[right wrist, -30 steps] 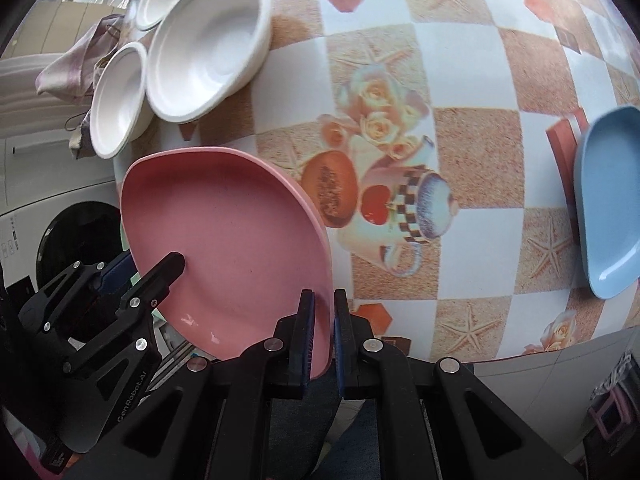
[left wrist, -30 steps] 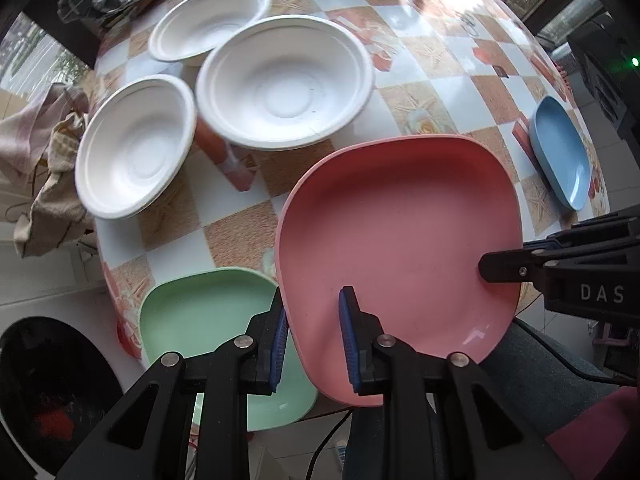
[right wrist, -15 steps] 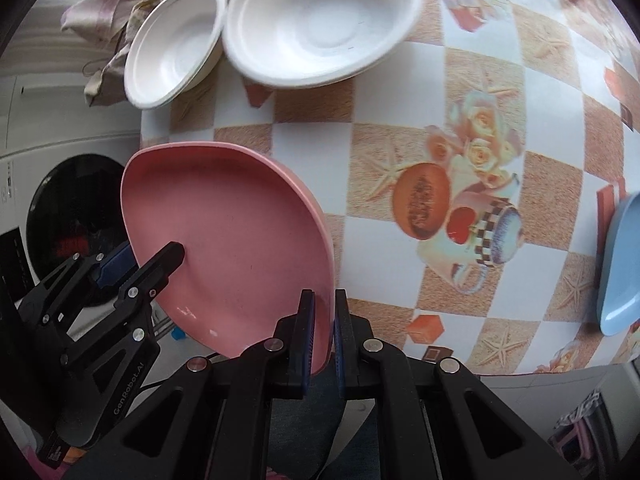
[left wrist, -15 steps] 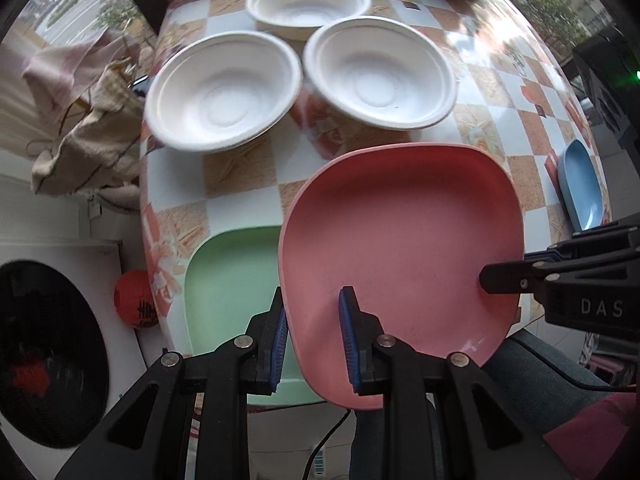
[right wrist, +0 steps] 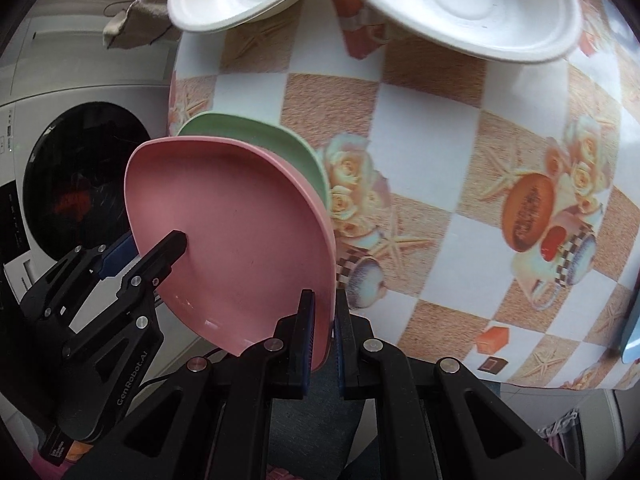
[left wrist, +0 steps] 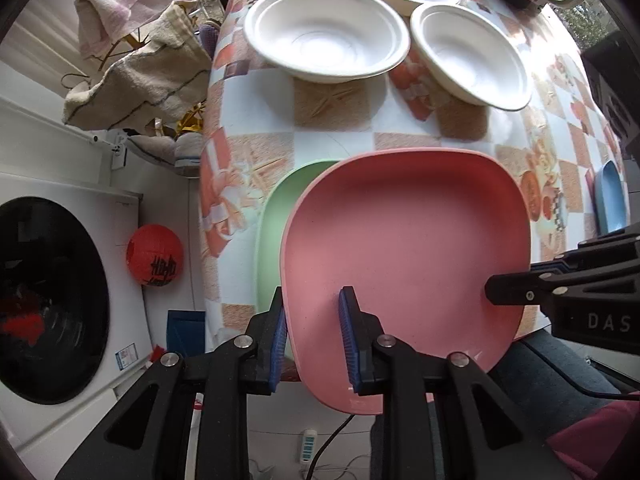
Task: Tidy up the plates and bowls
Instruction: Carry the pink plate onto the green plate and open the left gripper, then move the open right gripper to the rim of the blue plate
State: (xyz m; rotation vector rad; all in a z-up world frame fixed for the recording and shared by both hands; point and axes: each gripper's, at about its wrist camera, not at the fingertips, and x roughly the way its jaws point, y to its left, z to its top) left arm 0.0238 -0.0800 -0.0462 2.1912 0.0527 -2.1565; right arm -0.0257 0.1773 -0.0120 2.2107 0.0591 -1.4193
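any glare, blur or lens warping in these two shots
Left wrist view: heavy fisheye bends the checked table into a dome, dark corners ring the frame, daylight washes out the far edge near the white bowls, and all is fairly sharp. Right wrist view: the same warping, the white bowl and cloth print are softly smeared, small highlights sit on the pink plate near its lower rim.

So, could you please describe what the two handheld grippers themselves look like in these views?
Both are black plastic with triangular cut-outs and silver screws or pins at the joints. The left gripper has ribbed blue pads on its fingers and "GenRobot.AI" in white on its side. The right gripper has the same blue pads and shows the white letters "DAS". A thin black cable trails behind it.
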